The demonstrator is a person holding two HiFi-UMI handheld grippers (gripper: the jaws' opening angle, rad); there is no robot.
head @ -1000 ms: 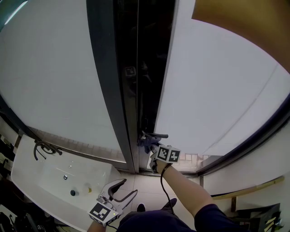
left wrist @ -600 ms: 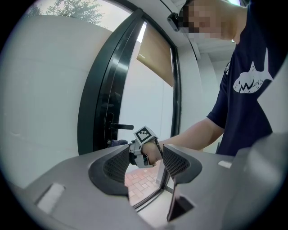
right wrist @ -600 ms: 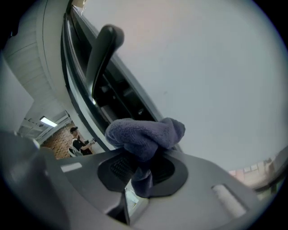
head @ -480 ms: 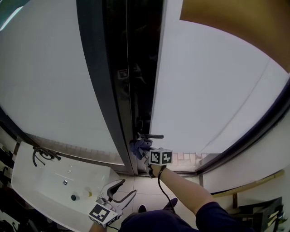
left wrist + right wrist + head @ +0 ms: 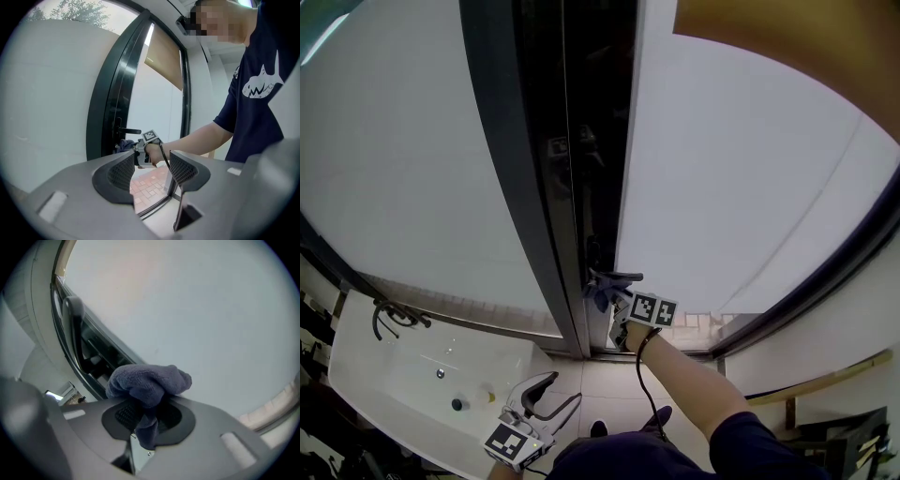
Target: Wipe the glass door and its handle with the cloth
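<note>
**One cloth, two grippers — work centred on the door handle**

Nearest the person, the left gripper [image 5: 560, 388] is held low over the white sink [image 5: 366, 370]. Its jaws are spread wide with nothing between them, and it appears to be parked clear of the work, since wiping calls for one tool only. Further out, on an outstretched arm, the right gripper [image 5: 613, 302] is clamped on a bunched blue-grey cloth [image 5: 599, 292]. The wad is bulged ahead of the jaws so that fabric, not plastic, would be met first. The cloth is seen just beneath the dark lever handle [image 5: 621, 277] at the edge of the glass door [image 5: 750, 197]; whether it is pressed against either cannot be told.

The pinch is shown only in the right gripper view — the cloth [image 5: 150, 379] is nipped deep between the pads of the right gripper [image 5: 145, 416], with a tail hanging below and the frosted pane [image 5: 211, 310] behind. A side-on look is supplied by the left gripper view, across the parted jaws of the left gripper [image 5: 151, 169], with the handle [image 5: 129, 131] jutting from the black frame [image 5: 110, 93] above the wad. The layout is given from overhead alone.
</note>
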